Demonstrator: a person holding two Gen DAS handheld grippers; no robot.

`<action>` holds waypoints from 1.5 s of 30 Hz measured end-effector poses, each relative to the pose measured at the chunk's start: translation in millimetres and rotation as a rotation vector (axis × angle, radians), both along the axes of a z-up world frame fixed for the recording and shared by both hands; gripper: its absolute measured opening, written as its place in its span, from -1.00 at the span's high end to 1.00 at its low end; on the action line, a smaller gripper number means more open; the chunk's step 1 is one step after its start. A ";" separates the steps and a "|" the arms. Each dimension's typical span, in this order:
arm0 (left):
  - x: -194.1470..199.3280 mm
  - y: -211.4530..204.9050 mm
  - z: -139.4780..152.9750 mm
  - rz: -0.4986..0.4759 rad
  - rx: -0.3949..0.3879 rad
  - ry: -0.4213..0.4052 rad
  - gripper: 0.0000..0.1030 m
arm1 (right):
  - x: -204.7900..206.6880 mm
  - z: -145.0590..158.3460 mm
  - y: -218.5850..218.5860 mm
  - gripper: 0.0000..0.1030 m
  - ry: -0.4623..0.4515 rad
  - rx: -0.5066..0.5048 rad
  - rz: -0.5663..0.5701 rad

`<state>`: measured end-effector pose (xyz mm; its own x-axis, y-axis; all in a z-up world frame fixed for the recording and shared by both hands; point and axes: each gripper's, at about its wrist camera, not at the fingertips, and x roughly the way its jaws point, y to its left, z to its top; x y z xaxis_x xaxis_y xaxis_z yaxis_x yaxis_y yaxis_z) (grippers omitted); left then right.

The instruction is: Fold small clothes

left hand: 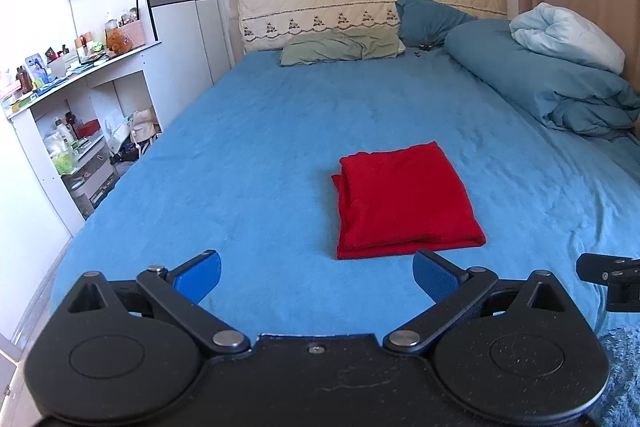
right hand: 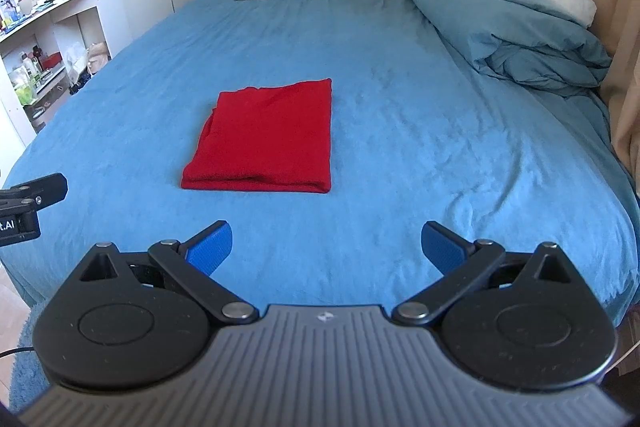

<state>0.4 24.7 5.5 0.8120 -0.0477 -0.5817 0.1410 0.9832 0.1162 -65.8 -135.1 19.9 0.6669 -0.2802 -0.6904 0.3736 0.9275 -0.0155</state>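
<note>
**Both grippers spread wide short of the folded red cloth**

Nearest, the left gripper (left hand: 317, 277) hangs over the near edge of the blue bedsheet (left hand: 248, 147), its blue-padded fingers (left hand: 198, 277) spread wide, gripping nothing. The right gripper (right hand: 326, 247) sits just beside it, equally splayed and empty. Just beyond both fingertips, untouched, the red knitted cloth folded into a flat rectangle (right hand: 268, 139) lies mid-bed, slightly right of the left gripper and left of the right one. Farther off, a rumpled teal duvet (right hand: 500, 27) heaps on the right.
</note>
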 end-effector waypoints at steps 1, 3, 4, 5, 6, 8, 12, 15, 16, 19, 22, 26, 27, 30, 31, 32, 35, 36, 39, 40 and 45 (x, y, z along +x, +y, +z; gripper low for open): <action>-0.1 -0.4 0.2 0.001 0.000 -0.001 -1.00 | 0.1 0.1 -0.9 -1.00 0.001 0.000 0.000; -0.4 0.3 0.4 0.001 0.000 -0.003 -1.00 | 0.4 -0.2 -2.6 -1.00 0.001 0.003 -0.002; -0.9 0.3 0.4 0.001 0.000 -0.004 -1.00 | 0.4 -0.4 -3.8 -1.00 0.002 0.005 -0.002; -1.0 0.4 0.6 0.001 0.000 -0.005 -1.00 | 0.8 -0.4 -4.2 -1.00 0.002 0.006 -0.003; -1.3 0.7 0.4 0.002 0.001 -0.006 -1.00 | 1.0 -0.7 -3.9 -1.00 0.002 0.007 -0.004; -1.7 2.2 0.1 0.001 0.001 -0.007 -1.00 | 0.8 -1.0 -4.6 -1.00 0.002 0.008 -0.005; -1.7 3.0 0.2 0.001 0.002 -0.008 -1.00 | 0.8 -1.9 -5.1 -1.00 0.002 0.009 -0.006; -1.9 3.1 0.6 0.003 0.000 -0.008 -1.00 | 0.7 -3.2 -5.1 -1.00 0.002 0.012 -0.008; -1.8 2.8 1.2 0.004 -0.001 -0.008 -1.00 | 0.8 -3.4 -4.7 -1.00 0.002 0.012 -0.010; -2.6 1.2 1.0 0.007 -0.001 -0.009 -1.00 | 0.7 -3.6 -5.1 -1.00 0.002 0.012 -0.010; -2.9 0.3 1.6 0.008 0.001 -0.011 -1.00 | 1.7 -4.0 -3.7 -1.00 0.004 0.014 -0.012; -2.9 -0.1 1.8 0.009 -0.002 -0.011 -1.00 | 2.2 -4.7 -3.7 -1.00 0.005 0.014 -0.013; -2.9 0.2 2.0 0.009 -0.002 -0.012 -1.00 | 2.4 -4.9 -3.3 -1.00 0.006 0.014 -0.014; -3.1 0.4 2.9 0.011 -0.009 -0.014 -1.00 | 2.3 -4.9 -3.7 -1.00 0.006 0.015 -0.014; -3.2 0.8 3.2 0.011 -0.010 -0.015 -1.00 | 2.5 -5.0 -3.7 -1.00 0.006 0.016 -0.015; -3.3 0.6 3.3 0.012 -0.009 -0.016 -1.00 | 2.8 -4.9 -3.5 -1.00 0.006 0.015 -0.016; -3.2 0.4 3.3 0.012 -0.009 -0.015 -1.00 | 2.7 -4.8 -3.8 -1.00 0.006 0.015 -0.014; -3.4 0.6 3.5 0.012 -0.010 -0.015 -1.00 | 2.8 -4.7 -3.5 -1.00 0.006 0.015 -0.015; -3.5 0.6 3.6 0.012 -0.012 -0.016 -1.00 | 3.0 -4.7 -2.6 -1.00 0.006 0.014 -0.016; -3.2 0.6 3.5 0.012 -0.013 -0.016 -1.00 | 2.9 -4.6 -2.5 -1.00 0.006 0.014 -0.016; -3.1 1.5 3.5 0.012 -0.014 -0.016 -1.00 | 3.1 -4.9 -2.3 -1.00 0.004 0.014 -0.016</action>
<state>-2.7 26.2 9.1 0.8220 -0.0462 -0.5676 0.1278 0.9863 0.1048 -62.8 -137.4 15.0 0.6596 -0.2808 -0.6973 0.3884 0.9215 -0.0037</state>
